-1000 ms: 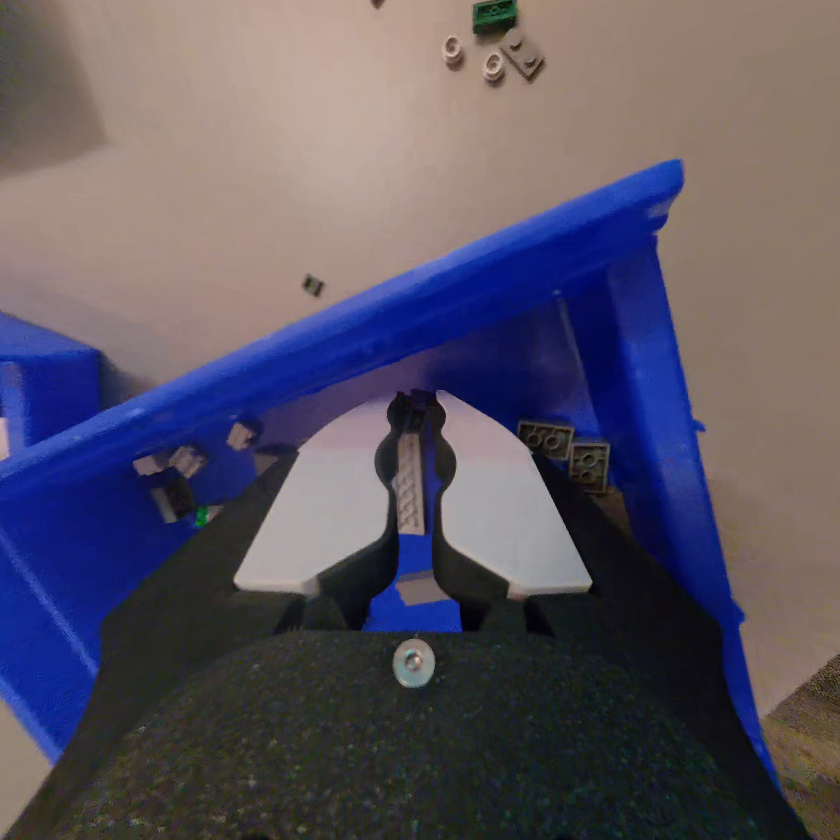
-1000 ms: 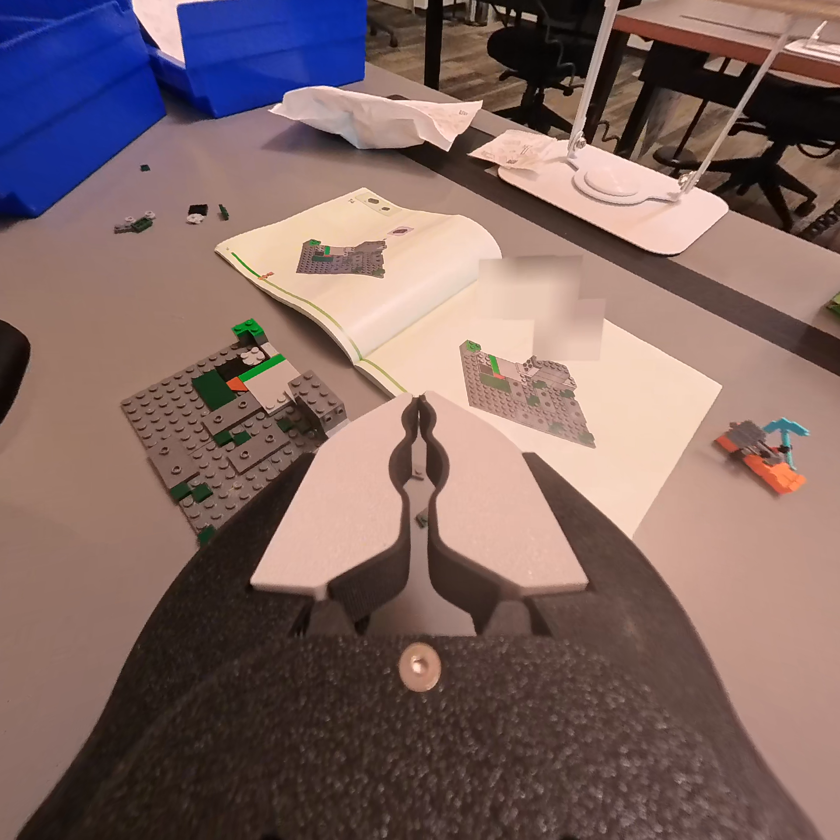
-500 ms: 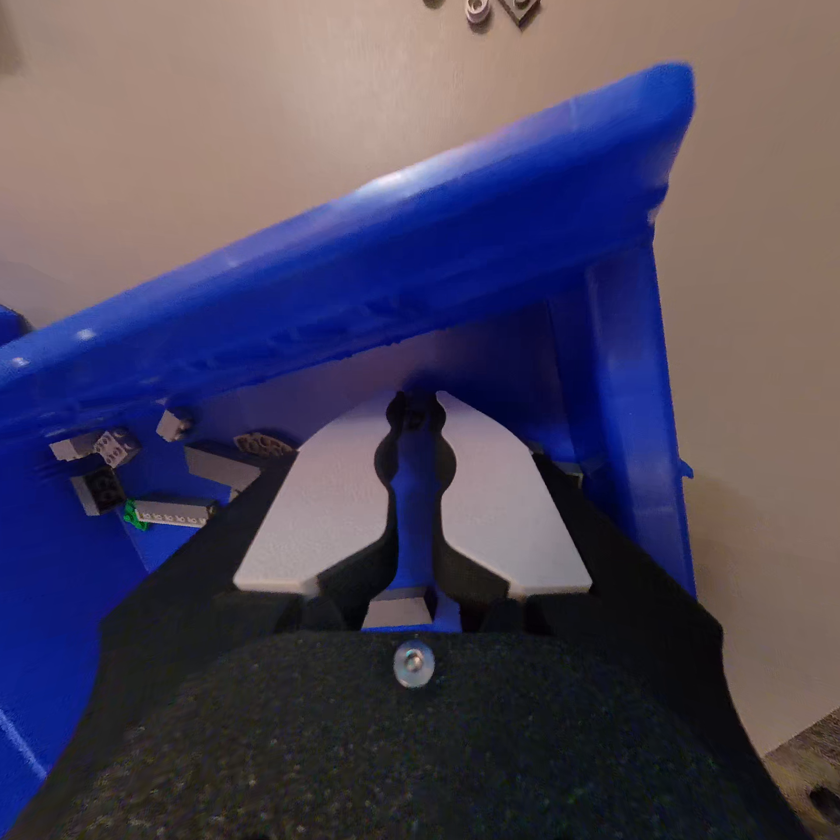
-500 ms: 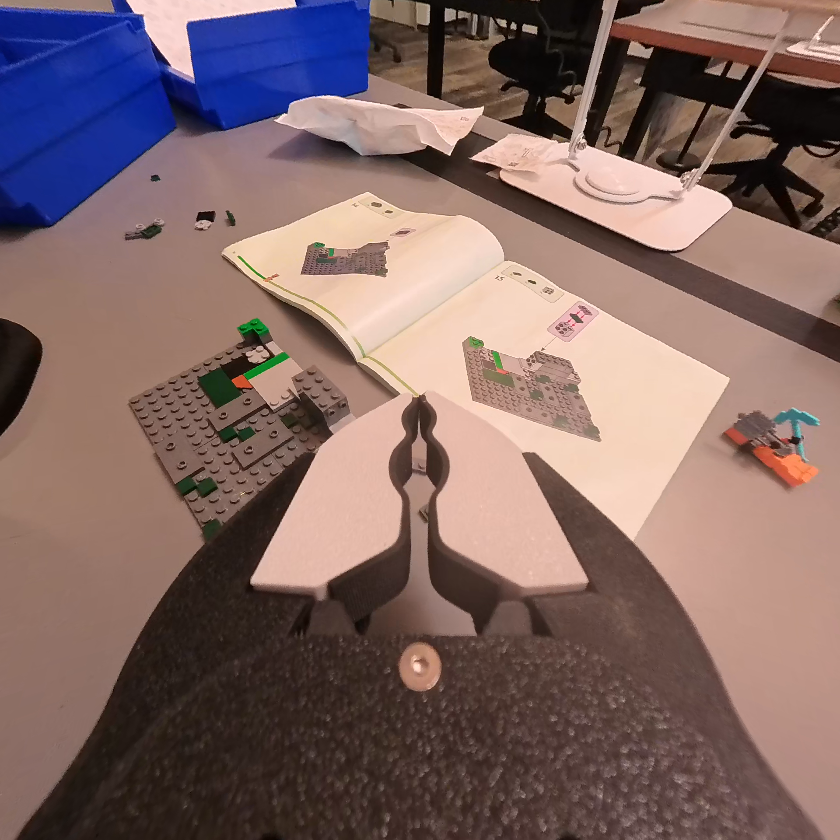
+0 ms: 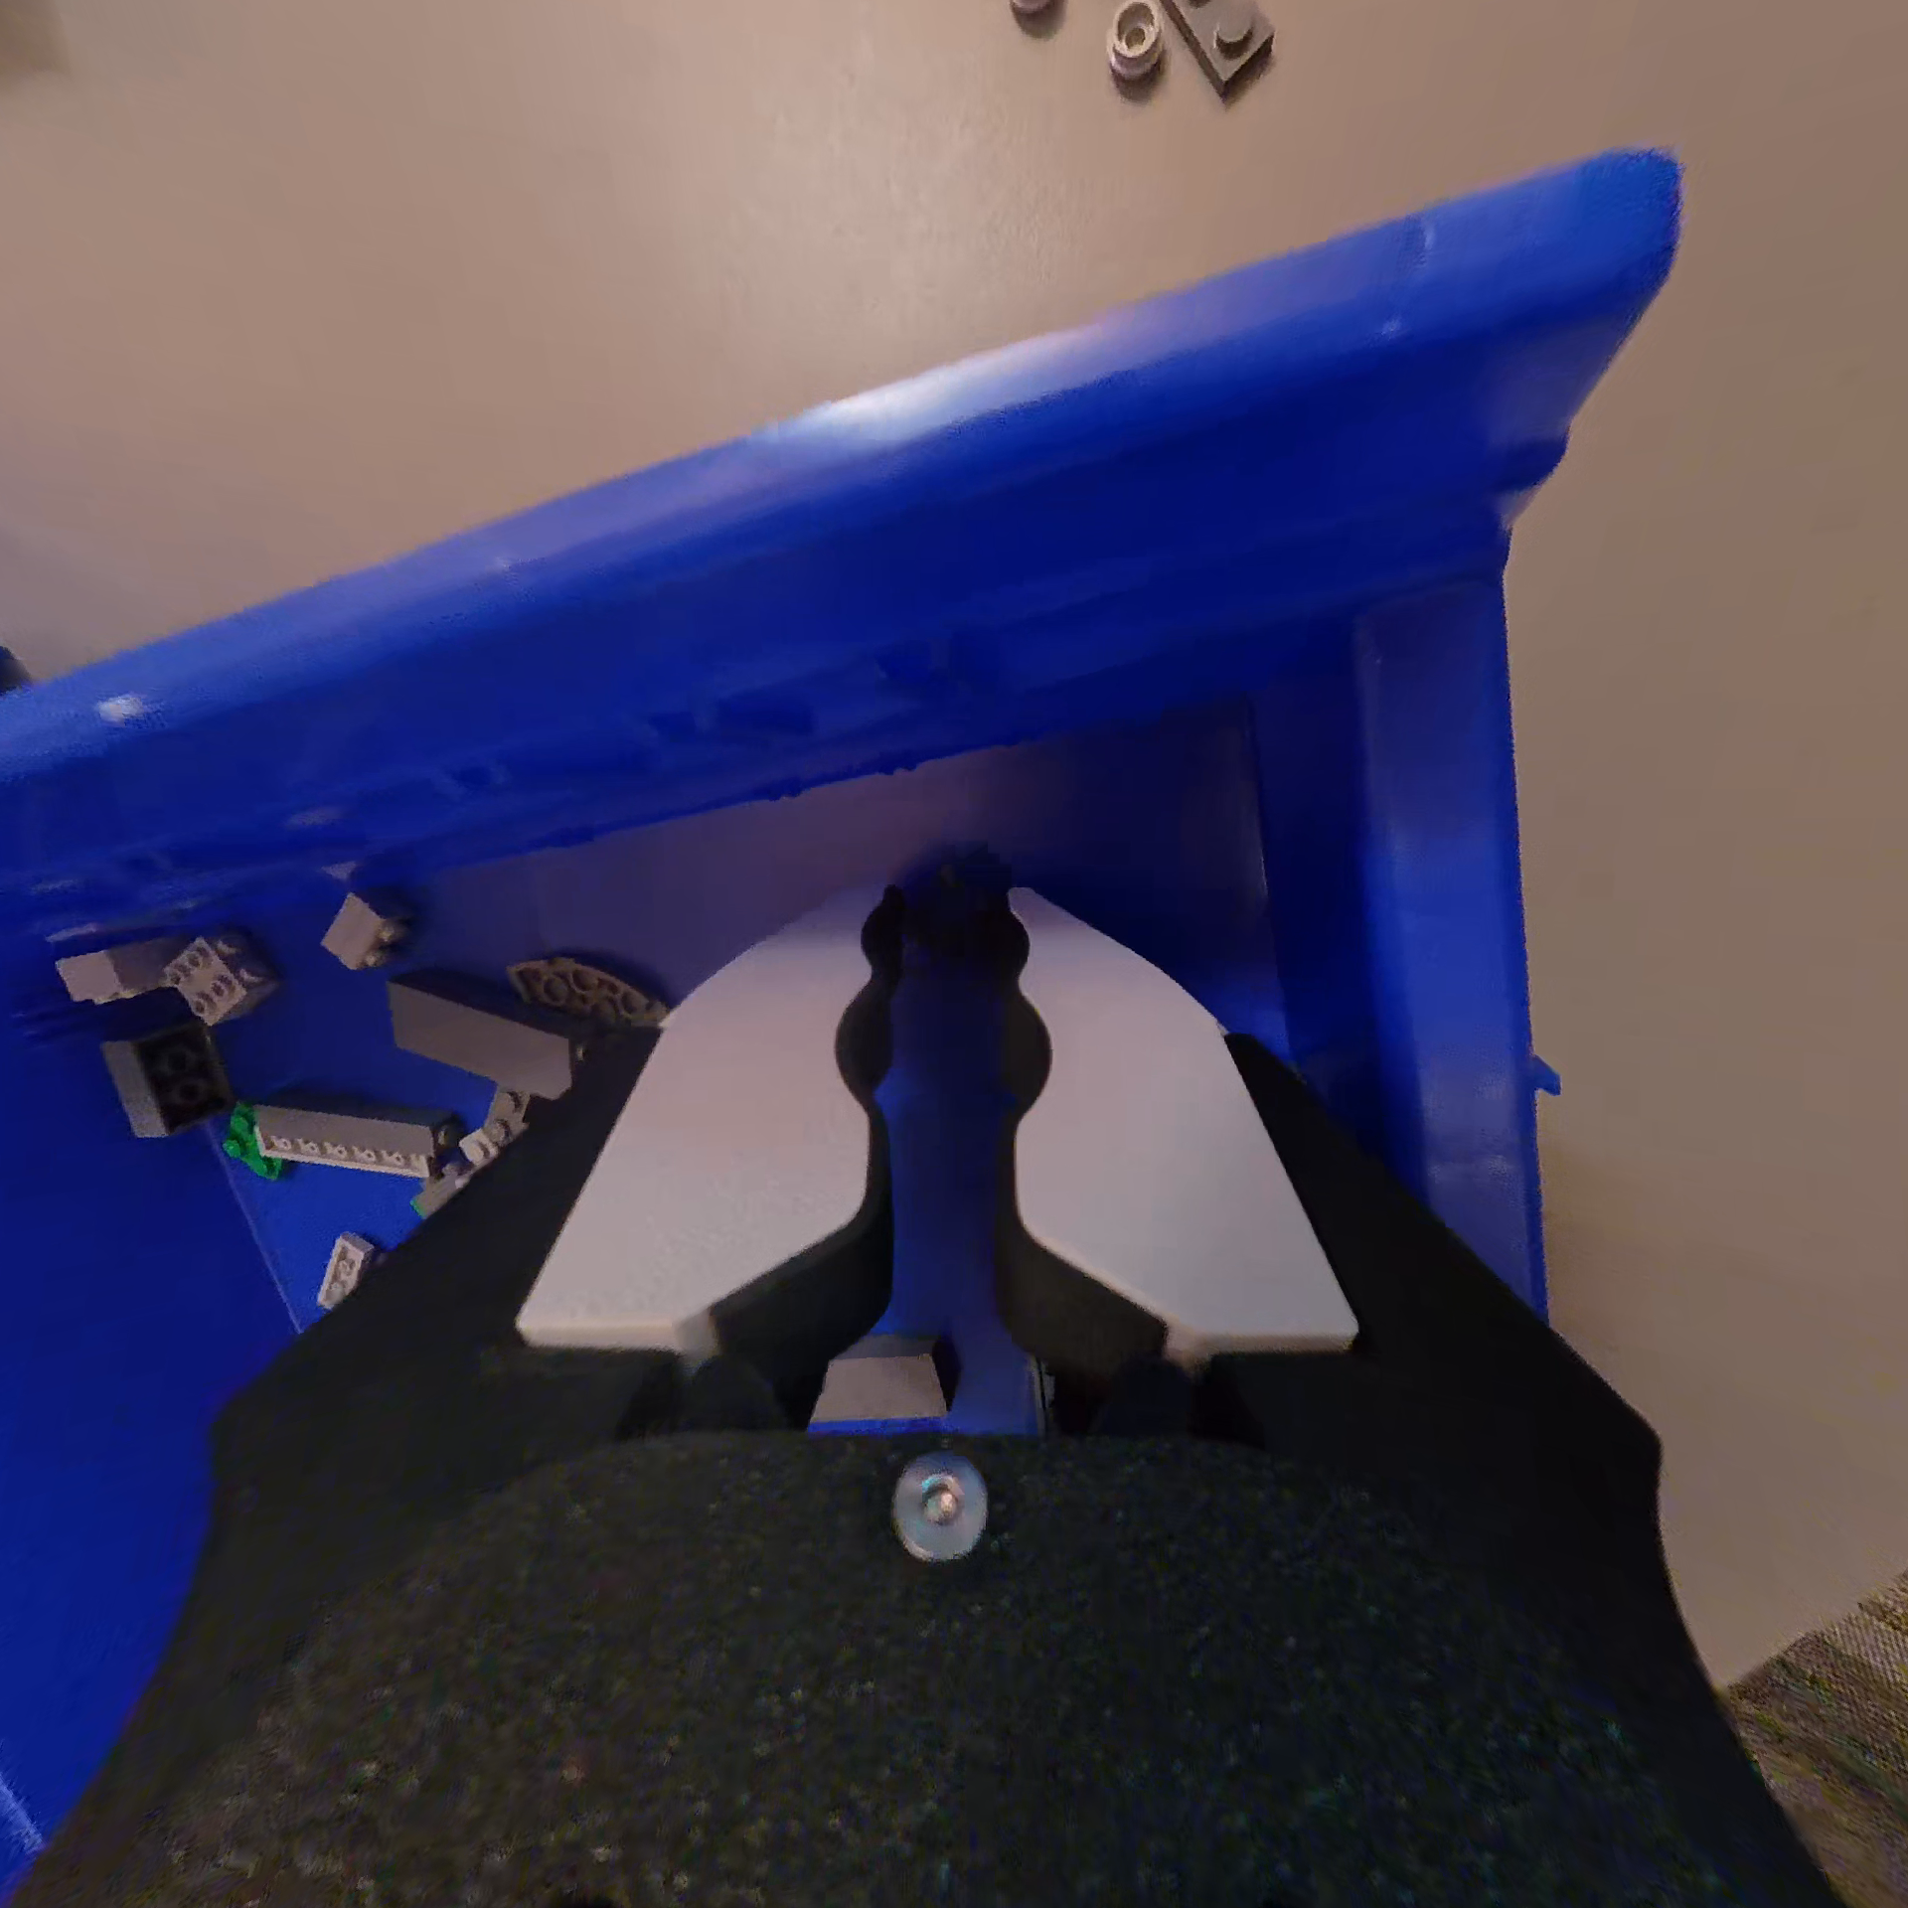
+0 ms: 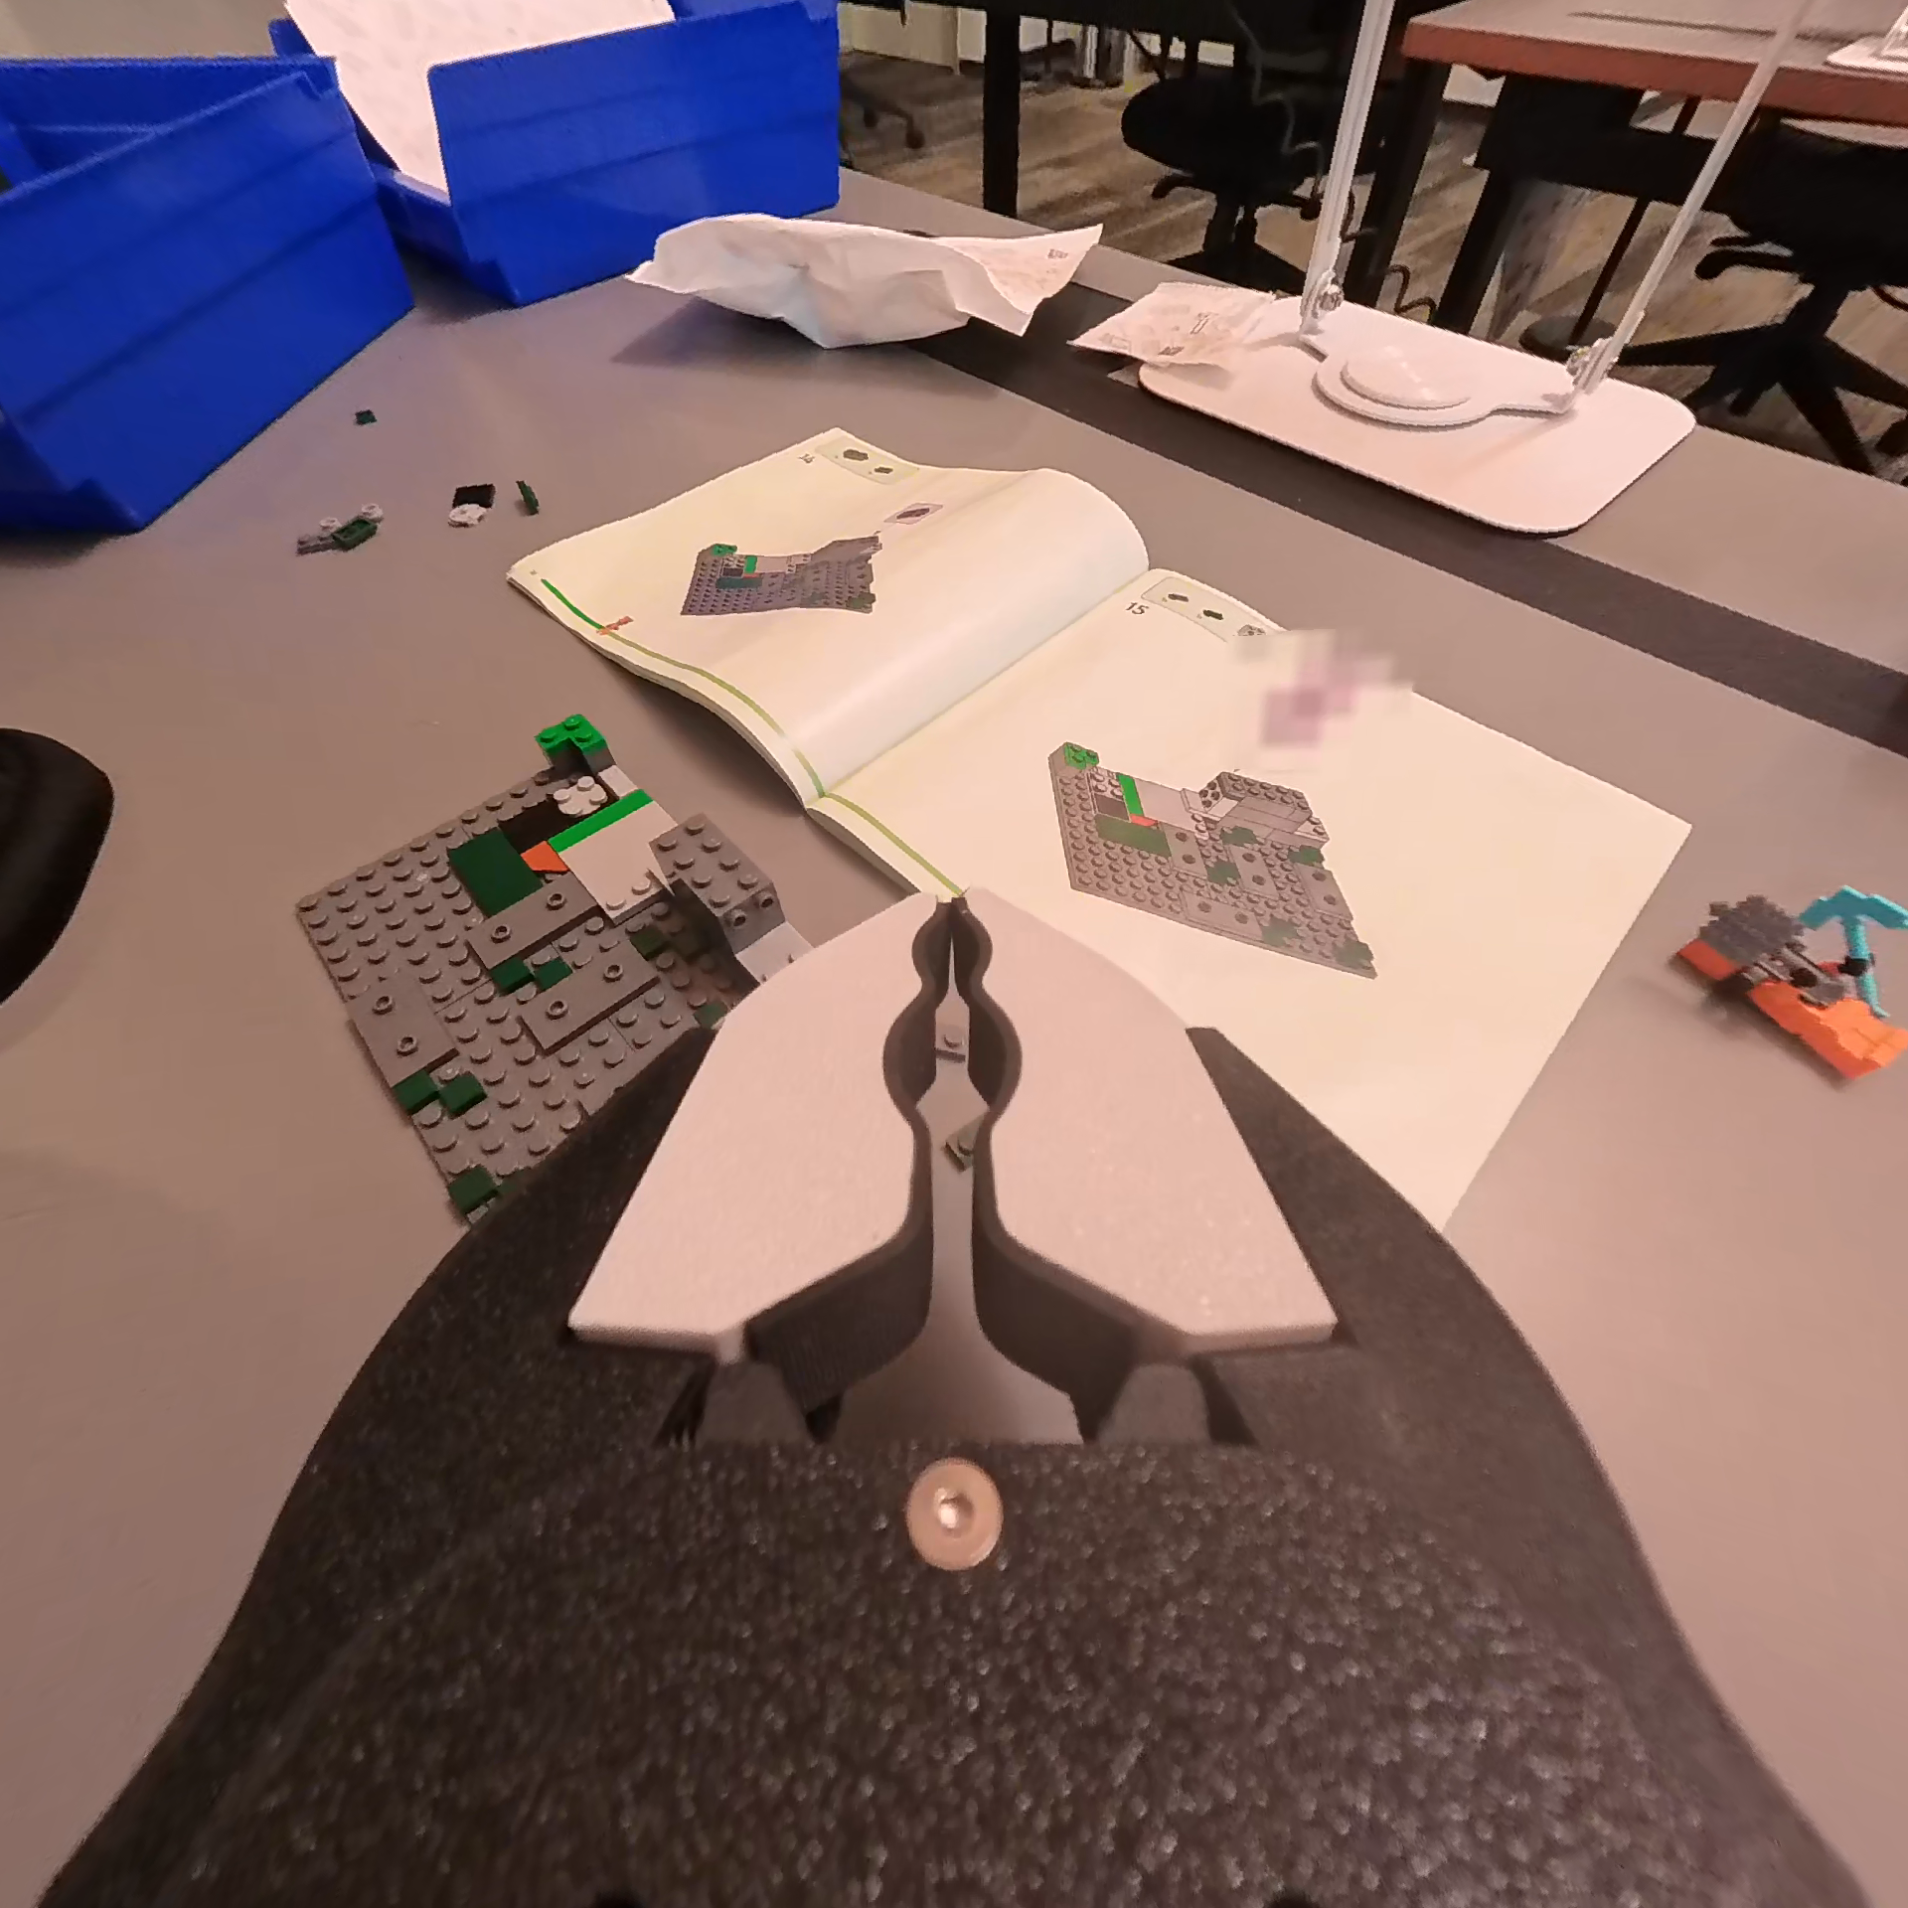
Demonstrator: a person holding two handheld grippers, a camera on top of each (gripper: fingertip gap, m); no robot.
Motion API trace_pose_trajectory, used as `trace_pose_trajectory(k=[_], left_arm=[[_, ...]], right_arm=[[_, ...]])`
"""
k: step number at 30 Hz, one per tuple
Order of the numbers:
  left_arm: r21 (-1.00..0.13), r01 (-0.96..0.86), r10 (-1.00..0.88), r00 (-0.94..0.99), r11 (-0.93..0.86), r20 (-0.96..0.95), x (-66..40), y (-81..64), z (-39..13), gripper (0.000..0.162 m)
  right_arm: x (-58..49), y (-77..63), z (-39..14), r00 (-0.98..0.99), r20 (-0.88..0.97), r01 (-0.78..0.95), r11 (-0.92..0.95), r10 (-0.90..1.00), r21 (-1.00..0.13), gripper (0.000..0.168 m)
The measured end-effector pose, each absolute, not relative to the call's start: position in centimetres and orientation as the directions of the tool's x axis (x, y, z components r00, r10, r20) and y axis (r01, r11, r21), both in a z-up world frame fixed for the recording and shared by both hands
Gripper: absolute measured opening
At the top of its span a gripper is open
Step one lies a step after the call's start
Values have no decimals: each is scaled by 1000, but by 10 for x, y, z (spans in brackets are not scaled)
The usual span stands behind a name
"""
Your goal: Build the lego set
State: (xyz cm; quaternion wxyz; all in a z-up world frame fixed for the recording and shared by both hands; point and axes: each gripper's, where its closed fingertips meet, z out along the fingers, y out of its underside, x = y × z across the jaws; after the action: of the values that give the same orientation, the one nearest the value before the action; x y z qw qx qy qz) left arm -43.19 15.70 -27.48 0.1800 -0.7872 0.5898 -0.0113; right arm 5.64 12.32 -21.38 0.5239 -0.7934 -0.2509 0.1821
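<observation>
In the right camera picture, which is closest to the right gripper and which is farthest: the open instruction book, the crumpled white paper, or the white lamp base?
From the right gripper, nearest first:
1. Open instruction book: on the table, its spine end just beyond the tips.
2. Crumpled white paper: farther back, slightly left.
3. White lamp base: far right. It looks about as far as the paper, so that order is uncertain.

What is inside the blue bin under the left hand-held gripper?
Loose grey bricks and one small green piece lie on the left of the blue bin. The left hand-held gripper covers most of the floor, so other pieces there cannot be seen.
</observation>
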Motion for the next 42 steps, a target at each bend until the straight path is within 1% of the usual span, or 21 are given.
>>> trace_pose_trajectory(k=[2,5,10,16,20,23,26,29,32,34,37,38,42], left_arm=[[-303,-920,-926,317,-248,-203,-436,158,-271,19],[-343,-902,-913,347,-262,-214,-441,158,-258,20],[-373,-888,-881,382,-268,-278,-457,158,-234,17],[-398,-886,-901,353,-237,-251,-455,144,-237,14],[-355,-918,-933,273,-180,-234,-444,145,-254,14],[-334,-929,-959,227,-161,-169,-435,144,-264,16],[-279,-951,-979,170,-133,-112,-434,144,-274,16],[-236,-966,-981,142,-107,-135,-440,155,-275,11],[-203,-971,-950,180,-130,-254,-455,180,-265,11],[-242,-958,-933,223,-156,-283,-461,187,-252,12],[-250,-950,-924,259,-190,-283,-473,184,-240,27],[-246,-950,-929,259,-194,-265,-475,179,-239,28],[-280,-940,-966,232,-192,-115,-470,144,-241,25]], right_arm=[[57,123,-214,808,-28,207,-328,589,-922,0],[57,123,-213,808,-27,206,-325,589,-923,0],[56,125,-212,806,-45,188,-327,590,-926,0],[48,127,-212,801,-41,204,-336,597,-919,0],[41,128,-210,795,-21,234,-339,606,-911,0],[35,128,-207,791,2,258,-331,611,-908,0],[32,129,-206,792,9,268,-334,610,-904,0],[31,130,-210,794,7,274,-348,607,-897,0],[31,132,-212,795,7,281,-358,607,-891,0],[31,134,-213,794,8,286,-363,608,-887,0],[32,137,-214,792,8,293,-369,610,-882,0],[32,137,-215,791,7,293,-370,611,-881,0],[29,139,-219,787,0,295,-377,617,-878,0]])
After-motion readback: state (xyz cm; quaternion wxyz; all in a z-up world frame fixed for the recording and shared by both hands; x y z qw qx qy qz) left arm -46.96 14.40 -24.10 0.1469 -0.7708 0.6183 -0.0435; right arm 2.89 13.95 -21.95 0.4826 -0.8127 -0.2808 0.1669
